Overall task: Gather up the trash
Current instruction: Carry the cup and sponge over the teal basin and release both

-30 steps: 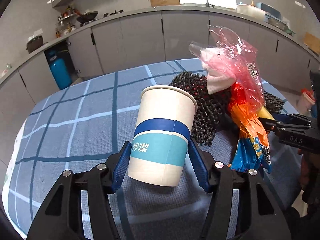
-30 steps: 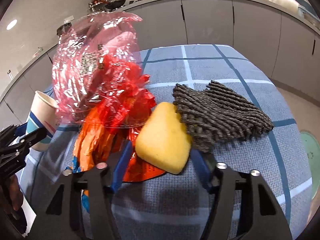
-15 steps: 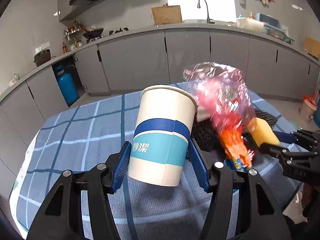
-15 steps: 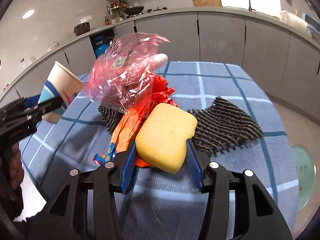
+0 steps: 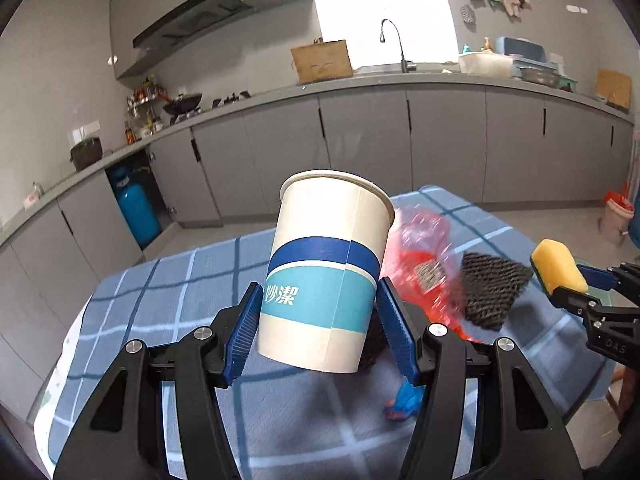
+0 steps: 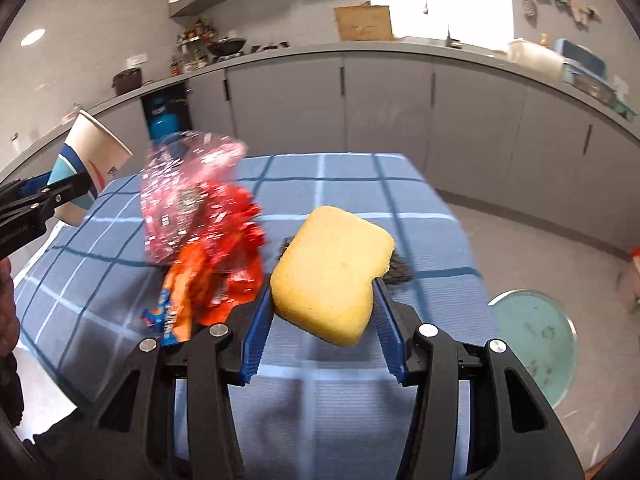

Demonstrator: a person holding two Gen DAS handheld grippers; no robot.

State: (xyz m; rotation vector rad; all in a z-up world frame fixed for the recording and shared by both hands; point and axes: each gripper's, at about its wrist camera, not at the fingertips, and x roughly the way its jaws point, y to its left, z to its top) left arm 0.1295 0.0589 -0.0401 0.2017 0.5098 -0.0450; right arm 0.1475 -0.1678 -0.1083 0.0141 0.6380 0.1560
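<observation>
My left gripper [image 5: 320, 296] is shut on a white paper cup [image 5: 328, 276] with blue bands, held tilted above the table. From the right wrist view the cup [image 6: 94, 160] and left gripper [image 6: 52, 196] show at the far left. My right gripper [image 6: 322, 292] is shut on a yellow sponge [image 6: 332, 272], lifted clear of the cloth; the sponge [image 5: 558, 266] also shows at the right of the left wrist view. On the table lie a crumpled red plastic bag [image 6: 192, 196], an orange wrapper [image 6: 188, 296] and a black foam net [image 5: 492, 288].
The table wears a blue checked cloth [image 6: 340, 184]. Grey kitchen cabinets [image 5: 360, 144] curve behind it, with a blue gas cylinder [image 5: 136, 208] at the left. A round green stool top [image 6: 532, 340] stands to the table's right, and a small bin with a red liner [image 5: 618, 216] sits further off.
Both grippers have risen and drawn back from the table, the left with the cup, the right with the sponge now off the cloth. The bag, wrapper and net stay on the table.
</observation>
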